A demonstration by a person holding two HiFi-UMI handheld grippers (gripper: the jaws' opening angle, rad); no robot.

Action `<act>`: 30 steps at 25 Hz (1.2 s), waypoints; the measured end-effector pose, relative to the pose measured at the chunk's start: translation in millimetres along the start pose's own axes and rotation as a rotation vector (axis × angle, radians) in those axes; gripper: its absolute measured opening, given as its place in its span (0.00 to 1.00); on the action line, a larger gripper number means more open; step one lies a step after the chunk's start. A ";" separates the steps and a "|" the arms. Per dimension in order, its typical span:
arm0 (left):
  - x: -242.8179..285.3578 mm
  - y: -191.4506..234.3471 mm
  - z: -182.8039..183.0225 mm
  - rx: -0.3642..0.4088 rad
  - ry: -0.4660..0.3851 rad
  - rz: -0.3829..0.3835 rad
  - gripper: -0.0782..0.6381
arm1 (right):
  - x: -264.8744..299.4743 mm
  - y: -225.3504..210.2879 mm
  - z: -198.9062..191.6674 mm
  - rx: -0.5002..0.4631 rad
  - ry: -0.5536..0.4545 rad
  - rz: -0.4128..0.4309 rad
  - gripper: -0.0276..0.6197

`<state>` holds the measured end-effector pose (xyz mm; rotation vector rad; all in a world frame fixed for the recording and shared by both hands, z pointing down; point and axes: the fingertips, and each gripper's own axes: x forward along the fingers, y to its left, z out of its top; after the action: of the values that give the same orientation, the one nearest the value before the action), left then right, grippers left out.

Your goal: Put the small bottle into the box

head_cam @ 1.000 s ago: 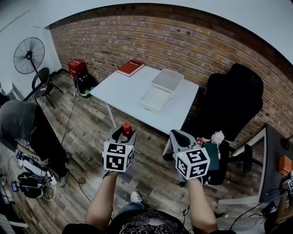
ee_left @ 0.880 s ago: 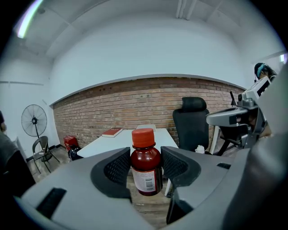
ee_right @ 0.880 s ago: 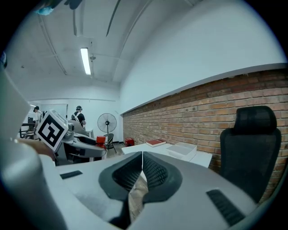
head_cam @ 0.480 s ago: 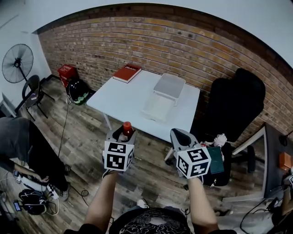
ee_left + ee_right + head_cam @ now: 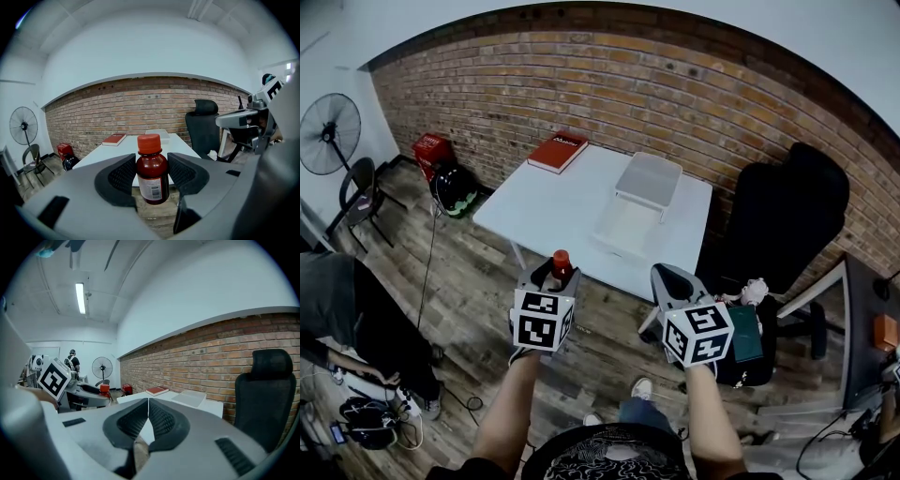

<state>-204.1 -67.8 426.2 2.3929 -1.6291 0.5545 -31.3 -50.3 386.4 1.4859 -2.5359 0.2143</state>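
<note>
My left tool (image 5: 555, 277) is clamped on the small bottle (image 5: 152, 176). It is of dark brown glass, with an orange-red cap (image 5: 148, 143) and a white label with a barcode, and it stands upright between the pads. My right tool (image 5: 148, 413) is closed together, holding nothing. The clear box (image 5: 649, 178) stands on the white desk (image 5: 553, 202), at 1 o'clock from the bottle and well apart.

Red book (image 5: 558, 151), black chair (image 5: 787, 225) — standing fan (image 5: 330, 134)

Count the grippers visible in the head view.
2: the left gripper at lower left, holding a small brown red-capped bottle; the right gripper at lower right, shut, empty.
</note>
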 end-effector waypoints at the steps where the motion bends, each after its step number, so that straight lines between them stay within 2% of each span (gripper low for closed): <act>1: 4.1 -0.8 0.5 0.002 0.001 -0.001 0.43 | 2.6 -3.3 -1.1 0.003 0.000 0.000 0.08; 10: 56.8 2.0 7.5 0.005 0.029 0.038 0.43 | 46.8 -47.8 -4.8 0.013 -0.006 0.044 0.08; 21: 143.3 -6.3 52.5 -0.001 0.055 0.101 0.43 | 106.0 -139.0 16.9 0.022 -0.012 0.108 0.08; 30: 188.6 -20.9 72.9 -0.004 0.077 0.151 0.43 | 139.5 -189.3 28.2 0.025 -0.021 0.179 0.08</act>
<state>-109.3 -247.2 438.1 2.2285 -1.7855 0.6598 64.8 -266.5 397.3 1.2760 -2.6935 0.2576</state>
